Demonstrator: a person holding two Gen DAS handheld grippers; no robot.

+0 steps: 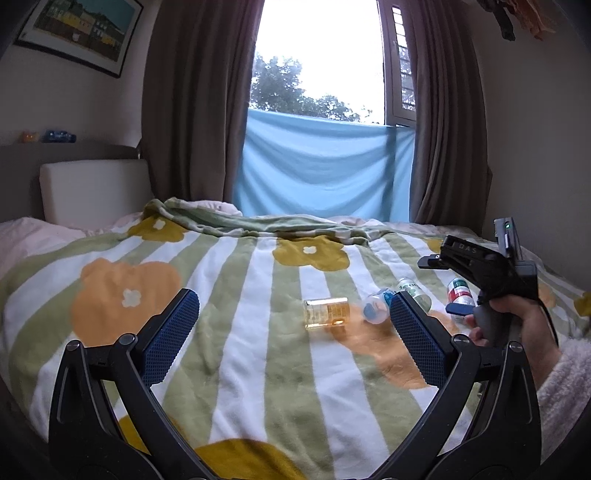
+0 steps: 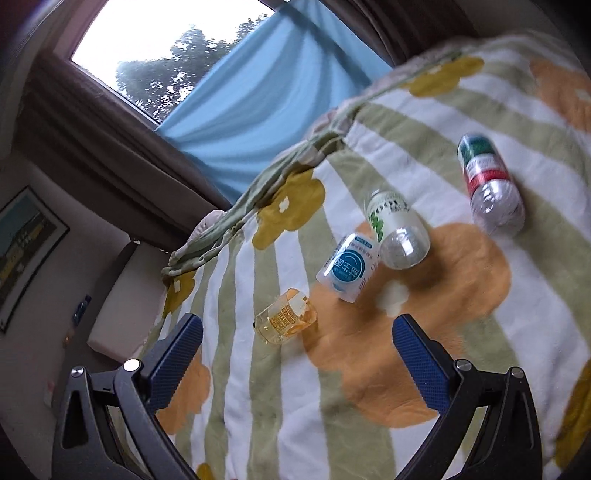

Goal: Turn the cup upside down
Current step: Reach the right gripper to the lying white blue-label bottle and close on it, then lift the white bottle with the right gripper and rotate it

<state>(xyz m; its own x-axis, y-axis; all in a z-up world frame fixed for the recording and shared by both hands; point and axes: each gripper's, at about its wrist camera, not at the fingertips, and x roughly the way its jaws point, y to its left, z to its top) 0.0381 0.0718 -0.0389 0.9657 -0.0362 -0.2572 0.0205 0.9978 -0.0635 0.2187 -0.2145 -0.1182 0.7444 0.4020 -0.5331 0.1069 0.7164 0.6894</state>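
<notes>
Several small clear cups lie on their sides on the striped flower blanket point(image 1: 240, 332). A yellow-printed cup point(image 1: 327, 313) point(image 2: 285, 322) is the leftmost. Beside it lie a blue-labelled cup point(image 1: 375, 308) point(image 2: 349, 267), a green-lettered cup point(image 1: 413, 290) point(image 2: 397, 229) and a red-and-green cup point(image 1: 460, 293) point(image 2: 489, 181). My left gripper point(image 1: 295, 325) hovers open above the blanket, the yellow cup ahead between its fingers. My right gripper point(image 2: 297, 349) is open and tilted, above and near the yellow cup. In the left wrist view the right gripper point(image 1: 430, 263) is held by a hand point(image 1: 517, 317) over the cups.
A folded blanket edge point(image 1: 258, 221) runs across the far side of the bed. A white headboard cushion point(image 1: 96, 192) stands at the left. Brown curtains point(image 1: 192, 110) and a blue cloth point(image 1: 325, 170) hang at the window behind. A framed picture point(image 1: 77, 29) hangs on the wall.
</notes>
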